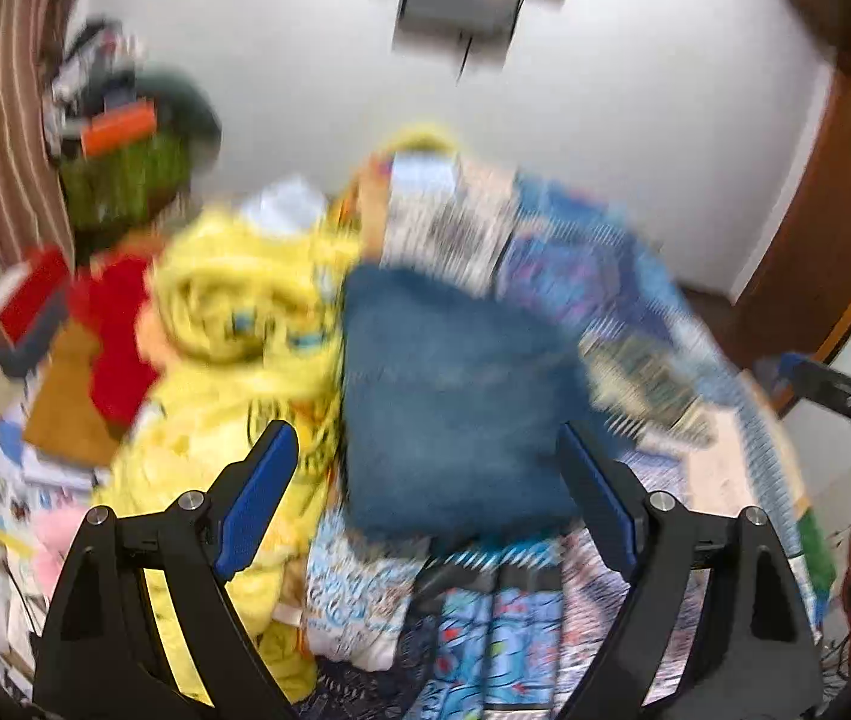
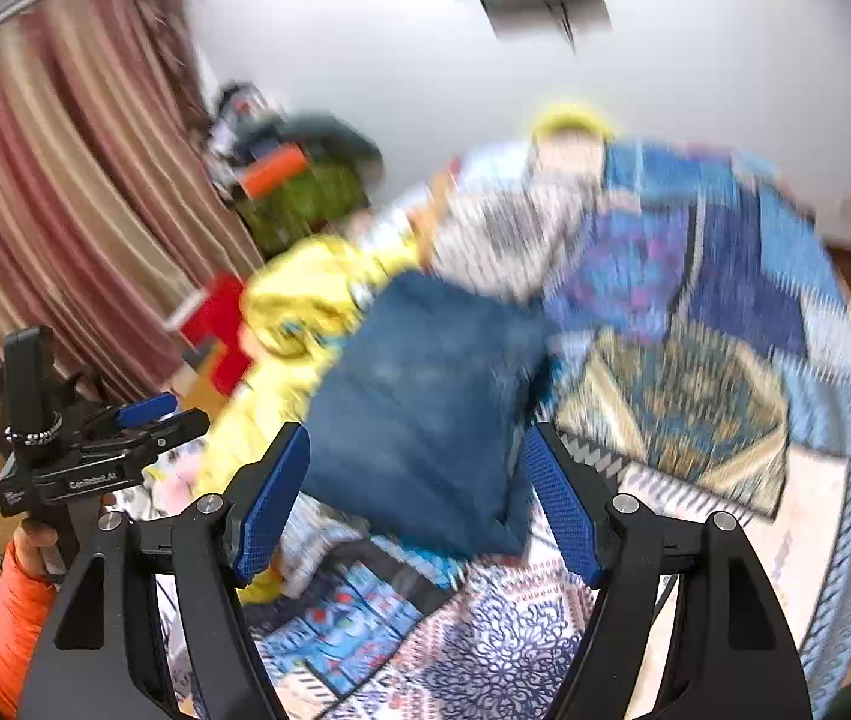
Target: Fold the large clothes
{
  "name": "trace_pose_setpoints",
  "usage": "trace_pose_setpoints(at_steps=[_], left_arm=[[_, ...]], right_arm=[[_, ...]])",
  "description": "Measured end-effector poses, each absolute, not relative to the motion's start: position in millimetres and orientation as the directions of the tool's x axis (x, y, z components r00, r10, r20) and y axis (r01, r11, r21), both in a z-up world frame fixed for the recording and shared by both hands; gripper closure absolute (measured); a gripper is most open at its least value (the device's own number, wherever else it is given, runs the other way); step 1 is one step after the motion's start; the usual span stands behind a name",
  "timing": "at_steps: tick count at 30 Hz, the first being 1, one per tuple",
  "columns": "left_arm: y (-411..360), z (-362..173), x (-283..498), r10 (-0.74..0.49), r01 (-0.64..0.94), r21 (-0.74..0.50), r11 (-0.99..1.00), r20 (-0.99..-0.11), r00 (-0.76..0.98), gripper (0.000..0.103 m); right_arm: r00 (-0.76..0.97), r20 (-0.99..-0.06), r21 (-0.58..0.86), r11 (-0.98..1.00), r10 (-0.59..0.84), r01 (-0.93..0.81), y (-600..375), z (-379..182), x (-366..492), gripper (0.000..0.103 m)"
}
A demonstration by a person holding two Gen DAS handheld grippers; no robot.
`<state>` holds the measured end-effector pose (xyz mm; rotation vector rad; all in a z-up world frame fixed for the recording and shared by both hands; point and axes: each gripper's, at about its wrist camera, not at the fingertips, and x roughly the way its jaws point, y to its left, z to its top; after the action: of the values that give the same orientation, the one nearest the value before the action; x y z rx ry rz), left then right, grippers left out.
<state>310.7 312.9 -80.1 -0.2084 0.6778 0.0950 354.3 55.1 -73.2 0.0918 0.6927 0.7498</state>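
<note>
On the patchwork bedspread [image 1: 485, 618], folded blue garment [image 1: 455, 396] beside yellow garment [image 1: 233, 312]; left gripper [image 1: 425, 480] and right gripper [image 2: 416, 498] wide open, empty; only the right view shows an orange sleeve [image 2: 14, 618].

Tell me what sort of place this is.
Probably a bedroom at home: a patchwork quilt covers a bed-like surface, a striped curtain hangs beside a white wall, and a folded blue garment lies next to yellow clothes.

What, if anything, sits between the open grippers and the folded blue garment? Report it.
Nothing visible does. The folded blue garment lies on the patterned bedspread, directly ahead of the left gripper and the right gripper, both open and empty. The yellow clothes lie beside it, not in the way.
</note>
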Motion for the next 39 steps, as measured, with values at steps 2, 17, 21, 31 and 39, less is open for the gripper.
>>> trace_pose_setpoints(at_steps=[2, 17, 21, 31, 39], left_arm=[[299, -50, 285, 0.023, -0.127, -0.15, 0.98, -0.557, 0.83, 0.015], [203, 24, 127, 0.12, -0.126, -0.05, 0.991, -0.104, 0.987, 0.015], [196, 15, 112, 0.137, -0.143, -0.066, 0.987, -0.096, 0.986, 0.012], [192, 0, 95, 0.189, -0.197, -0.088, 0.977, -0.091, 0.978, 0.001], [195, -6, 93, 0.189, -0.199, -0.102, 0.975, -0.104, 0.977, 0.001]], right_arm=[[0.57, -0.482, 0.288, 0.735, 0.665, -0.614, 52, -49, 331, 0.032], [0.73, -0.151, 0.165, 0.745, 0.667, -0.646, 30, 0, 188, 0.032], [0.769, -0.13, 0.152, 0.779, 0.625, -0.608, 25, -4, 172, 0.024], [0.819, -0.12, 0.135, 0.826, 0.561, -0.547, 14, -6, 162, 0.0], [0.824, -0.138, 0.135, 0.835, 0.549, -0.533, 12, -11, 162, 0.0]])
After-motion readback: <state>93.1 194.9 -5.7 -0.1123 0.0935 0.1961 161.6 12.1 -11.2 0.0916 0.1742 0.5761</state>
